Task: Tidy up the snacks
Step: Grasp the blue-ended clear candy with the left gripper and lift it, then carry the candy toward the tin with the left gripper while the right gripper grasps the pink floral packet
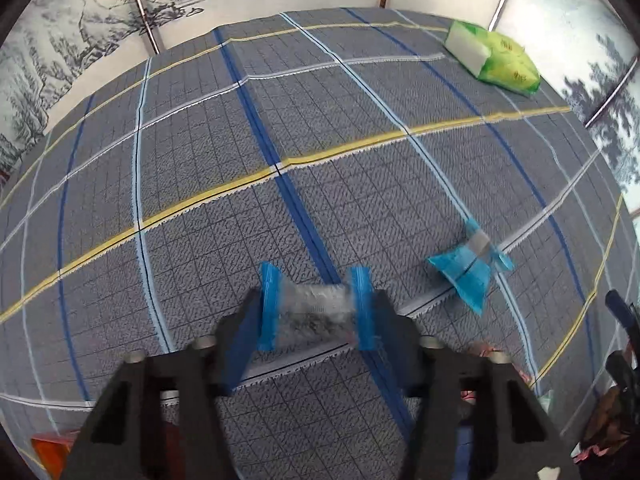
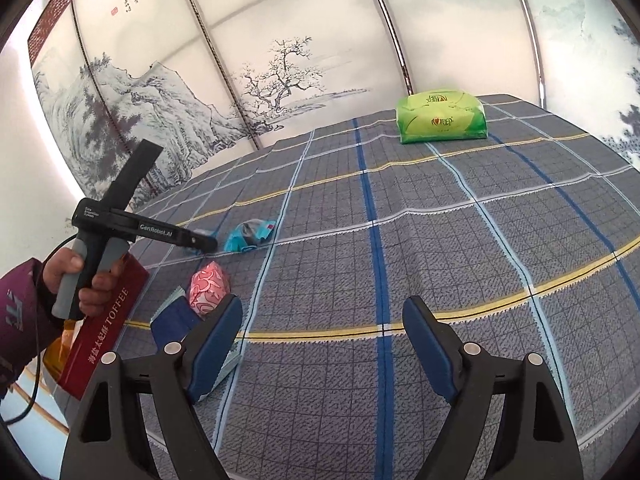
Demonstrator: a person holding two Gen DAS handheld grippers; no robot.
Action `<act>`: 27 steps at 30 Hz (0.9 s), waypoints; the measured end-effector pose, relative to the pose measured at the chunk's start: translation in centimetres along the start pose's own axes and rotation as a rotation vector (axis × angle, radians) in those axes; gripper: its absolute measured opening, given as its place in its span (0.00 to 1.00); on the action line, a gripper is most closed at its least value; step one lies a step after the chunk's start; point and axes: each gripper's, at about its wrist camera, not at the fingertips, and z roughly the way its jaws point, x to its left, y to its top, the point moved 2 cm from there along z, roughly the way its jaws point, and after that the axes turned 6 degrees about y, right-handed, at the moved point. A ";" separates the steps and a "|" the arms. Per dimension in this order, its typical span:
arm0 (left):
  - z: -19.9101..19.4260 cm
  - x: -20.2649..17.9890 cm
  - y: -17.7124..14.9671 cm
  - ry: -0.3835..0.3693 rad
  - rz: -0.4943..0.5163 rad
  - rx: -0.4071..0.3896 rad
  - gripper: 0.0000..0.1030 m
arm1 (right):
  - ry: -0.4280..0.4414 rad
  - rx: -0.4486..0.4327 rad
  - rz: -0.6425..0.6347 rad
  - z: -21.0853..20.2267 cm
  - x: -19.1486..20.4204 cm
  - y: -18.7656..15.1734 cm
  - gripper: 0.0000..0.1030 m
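Risk: the clear snack packet (image 1: 310,312) with blue sealed ends is caught only across its middle by the left gripper (image 1: 312,318). The film looks slick and crinkly, so a slip or a pull-out on lifting is judged likely if the pinch sits on loose wrapper rather than on the contents. The left-wrist view is blurred, so firm pad contact cannot be confirmed; the jaws are seen narrowed around the packet, pads against its two blue ends.

Second risk: the blue snack packet (image 1: 466,266) lies just right of the held one on the plaid cloth (image 1: 200,160); it could be dragged or knocked if the left gripper is swung that way.

The right gripper (image 2: 322,338) is held wide open, with nothing between its jaws and nothing touched. Its left finger (image 2: 216,344) sits close over the pink patterned candy (image 2: 208,288) and the dark blue packet (image 2: 176,320), so a bump there is possible.

The red toffee box (image 2: 104,328) stands left of the pink candy, partly behind the person's hand (image 2: 86,280). The green tissue pack (image 2: 442,118) lies well apart from the held packet, at the far edge.
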 end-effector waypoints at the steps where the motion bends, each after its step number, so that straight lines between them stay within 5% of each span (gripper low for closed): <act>1: -0.2 -0.3 0.0 0.011 0.012 -0.002 0.40 | -0.002 0.000 0.001 0.0 0.0 0.0 0.81; 3: -1.0 -0.6 -0.2 0.028 0.009 -0.015 0.32 | -0.004 0.001 0.003 0.1 0.0 0.1 0.81; 11: -7.6 -1.2 -5.8 -0.069 -0.077 -0.105 0.32 | 0.048 0.013 -0.072 0.2 1.2 0.0 0.81; 16: -11.8 -2.4 -10.1 -0.071 -0.056 -0.188 0.32 | 0.170 0.120 -0.201 2.9 6.3 0.2 0.66; 27: -16.0 -2.2 -15.8 -0.089 -0.082 -0.241 0.33 | 0.181 0.259 -0.281 10.1 10.0 2.0 0.54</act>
